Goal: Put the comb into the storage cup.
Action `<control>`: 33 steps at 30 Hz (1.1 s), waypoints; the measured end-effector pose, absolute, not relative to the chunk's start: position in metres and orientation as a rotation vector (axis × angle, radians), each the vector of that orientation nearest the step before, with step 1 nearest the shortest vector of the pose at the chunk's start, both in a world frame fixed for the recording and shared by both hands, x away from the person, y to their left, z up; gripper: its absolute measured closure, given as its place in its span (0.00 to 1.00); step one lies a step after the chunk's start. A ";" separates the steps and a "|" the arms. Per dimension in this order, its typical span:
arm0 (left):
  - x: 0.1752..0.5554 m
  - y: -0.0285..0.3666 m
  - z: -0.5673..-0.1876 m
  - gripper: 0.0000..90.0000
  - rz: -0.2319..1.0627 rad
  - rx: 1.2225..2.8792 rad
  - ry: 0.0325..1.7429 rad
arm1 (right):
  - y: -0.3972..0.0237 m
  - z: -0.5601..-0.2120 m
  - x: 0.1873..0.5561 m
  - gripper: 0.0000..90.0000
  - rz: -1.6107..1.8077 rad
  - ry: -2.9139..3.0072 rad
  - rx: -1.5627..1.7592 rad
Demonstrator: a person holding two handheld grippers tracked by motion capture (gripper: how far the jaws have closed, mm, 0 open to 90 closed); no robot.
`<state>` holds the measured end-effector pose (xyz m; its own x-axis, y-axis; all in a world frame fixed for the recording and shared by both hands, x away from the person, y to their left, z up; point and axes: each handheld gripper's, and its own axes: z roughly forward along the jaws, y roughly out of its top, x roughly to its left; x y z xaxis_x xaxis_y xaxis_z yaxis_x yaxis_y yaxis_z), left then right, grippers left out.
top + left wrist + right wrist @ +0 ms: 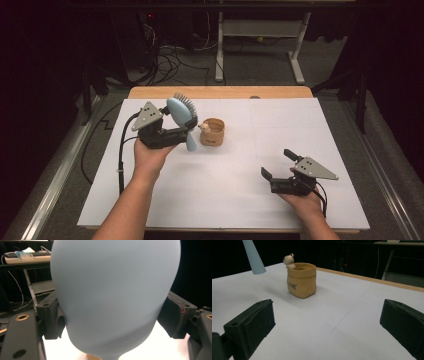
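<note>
A light blue hairbrush [182, 118] is lifted above the white table cover [235, 200], bristles facing away from me and handle hanging down. My left gripper [176, 121] is shut on its head; in the left gripper view the smooth blue back [115, 295] sits squeezed between both pads [53, 318]. A tan sack-shaped pot [212, 131] with a small animal figure [203, 127] on its rim stands just right of the brush. In the right gripper view the pot [301, 280] stands ahead, the brush handle tip [253, 257] hanging at upper left. My right gripper [278, 163] rests open at front right, nothing between its jaws.
The table's wooden far edge [220, 92] shows beyond the cover. Cables [170, 60] and a white desk frame [260, 45] lie on the floor behind. The left gripper's cable [121, 155] trails down along the forearm.
</note>
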<state>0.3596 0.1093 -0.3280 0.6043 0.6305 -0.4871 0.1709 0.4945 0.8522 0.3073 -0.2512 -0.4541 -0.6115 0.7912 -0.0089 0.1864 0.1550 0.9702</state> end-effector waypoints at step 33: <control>0.408 0.065 -0.292 0.23 0.309 1.046 0.891 | -0.253 -0.455 0.309 0.00 1.498 1.903 0.938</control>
<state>0.4079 0.0646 -0.2916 0.6243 0.6104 -0.4875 0.1767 0.4975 0.8493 0.3090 -0.2526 -0.4555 -0.6136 0.7896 0.0068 0.1920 0.1409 0.9712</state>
